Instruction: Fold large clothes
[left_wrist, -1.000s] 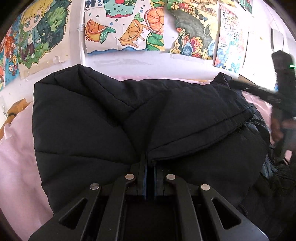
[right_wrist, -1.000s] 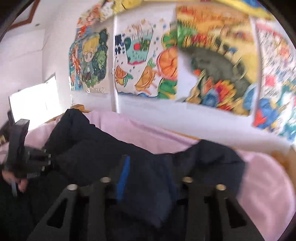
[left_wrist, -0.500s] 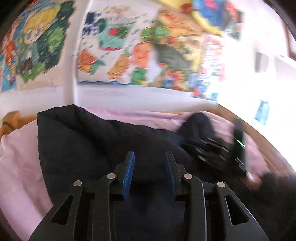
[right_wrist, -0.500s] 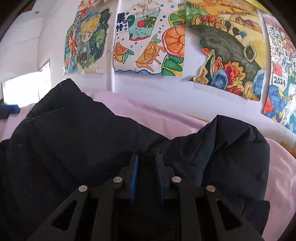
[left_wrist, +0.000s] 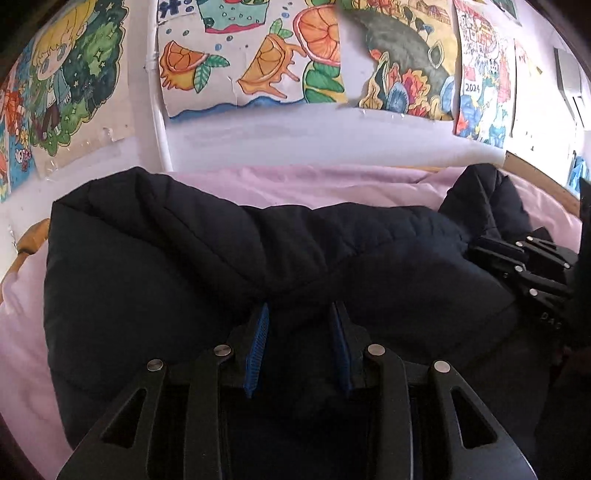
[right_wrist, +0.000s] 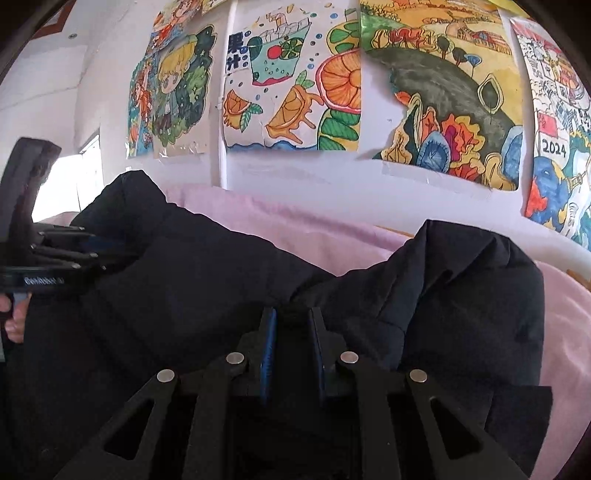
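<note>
A white wall (left_wrist: 295, 136) hung with bright drawings (right_wrist: 291, 85) runs along the far edge of a bed covered in a pink sheet (left_wrist: 332, 184). A black padded jacket (left_wrist: 177, 266) lies bunched across the middle of the bed, one puffy end towards the left edge and a raised hump towards the right edge, with pink sheet showing beyond it on the far side.

Both grippers point down at a slant onto the jacket's near side. The left gripper (left_wrist: 301, 325) has its jaws parted, having just been opening; a fold of the jacket lies between the blue pads (left_wrist: 258, 339), which do not press on it. The right gripper (right_wrist: 291, 325) has its jaws drawn in close, having just been closing, and a bulge of the jacket is pinched between them. A hand (right_wrist: 13, 317) shows at the left rim of the right wrist view, under the left gripper's body.
</note>
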